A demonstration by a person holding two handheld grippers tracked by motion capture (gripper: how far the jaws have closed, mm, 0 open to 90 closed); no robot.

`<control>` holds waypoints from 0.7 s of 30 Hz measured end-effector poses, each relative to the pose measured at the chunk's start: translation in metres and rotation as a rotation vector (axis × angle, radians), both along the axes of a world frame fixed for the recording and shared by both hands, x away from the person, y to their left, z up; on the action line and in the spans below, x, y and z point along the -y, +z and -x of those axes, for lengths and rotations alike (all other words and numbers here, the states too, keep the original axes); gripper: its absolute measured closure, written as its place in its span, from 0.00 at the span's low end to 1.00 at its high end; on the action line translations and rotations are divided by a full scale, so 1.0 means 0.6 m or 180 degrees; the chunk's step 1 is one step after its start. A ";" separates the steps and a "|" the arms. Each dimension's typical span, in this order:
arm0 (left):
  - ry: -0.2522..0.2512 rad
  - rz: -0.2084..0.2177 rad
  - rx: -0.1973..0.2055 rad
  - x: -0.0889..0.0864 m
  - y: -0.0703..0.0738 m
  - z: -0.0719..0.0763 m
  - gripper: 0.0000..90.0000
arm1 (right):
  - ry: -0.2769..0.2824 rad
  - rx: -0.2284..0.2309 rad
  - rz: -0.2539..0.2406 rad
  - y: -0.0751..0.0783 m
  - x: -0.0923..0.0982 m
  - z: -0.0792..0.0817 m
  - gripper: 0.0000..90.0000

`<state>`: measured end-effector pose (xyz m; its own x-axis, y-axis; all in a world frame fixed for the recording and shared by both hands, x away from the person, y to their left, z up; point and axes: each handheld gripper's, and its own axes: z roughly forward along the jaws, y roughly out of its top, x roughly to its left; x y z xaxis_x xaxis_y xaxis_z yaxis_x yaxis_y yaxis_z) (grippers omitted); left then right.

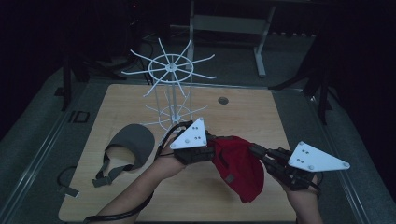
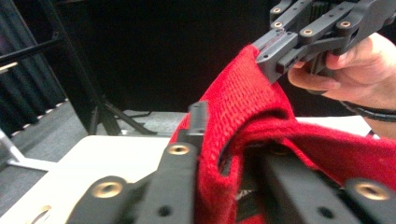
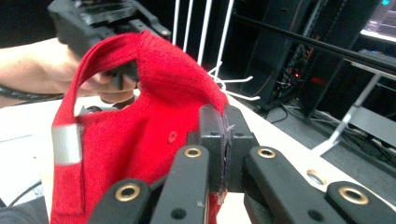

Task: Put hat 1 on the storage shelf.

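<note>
Red knitted cap [image 1: 239, 165] hangs above the near part of the table [image 1: 261, 112], stretched between the two grippers. The left gripper [image 1: 210, 148] has its jaws closed on one side of the knit edge, and the right gripper [image 1: 254, 150] pinches the opposite side, its jaws shut tight on the fabric. The knit looks soft and loose, so a hard pull apart could drag it out of one pinch and leave it dangling. A white wire rack [image 1: 171, 86] with radiating hooks stands just behind, near enough that its lower prongs could snag the knit. A grey cap [image 1: 134, 142] with loose straps lies on the table to the left, apart from the grippers.
</note>
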<state>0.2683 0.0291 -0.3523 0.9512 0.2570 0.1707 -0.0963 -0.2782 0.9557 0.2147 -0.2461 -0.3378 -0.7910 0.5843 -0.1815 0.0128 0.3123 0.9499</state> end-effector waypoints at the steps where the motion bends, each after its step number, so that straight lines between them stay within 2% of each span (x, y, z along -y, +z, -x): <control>1: 0.0007 -0.0014 -0.0005 0.000 0.000 0.001 0.81 | -0.0028 -0.0011 -0.0023 0.001 0.002 0.000 0.99; 3: 0.0031 -0.0034 0.0023 -0.002 0.000 0.004 0.69 | -0.0082 -0.0008 -0.0034 0.002 0.006 -0.001 0.99; 6: 0.0076 -0.0044 0.0013 -0.006 -0.001 0.005 0.61 | -0.0152 -0.0026 -0.0081 0.004 0.011 -0.003 0.99; 12: 0.0148 -0.0033 0.0012 -0.015 -0.004 0.008 0.53 | -0.0254 -0.0007 -0.0071 0.008 0.011 -0.003 0.99; 21: 0.0336 0.0085 -0.0007 -0.044 -0.008 0.015 0.52 | -0.0272 -0.0017 -0.0085 0.013 0.015 0.000 0.99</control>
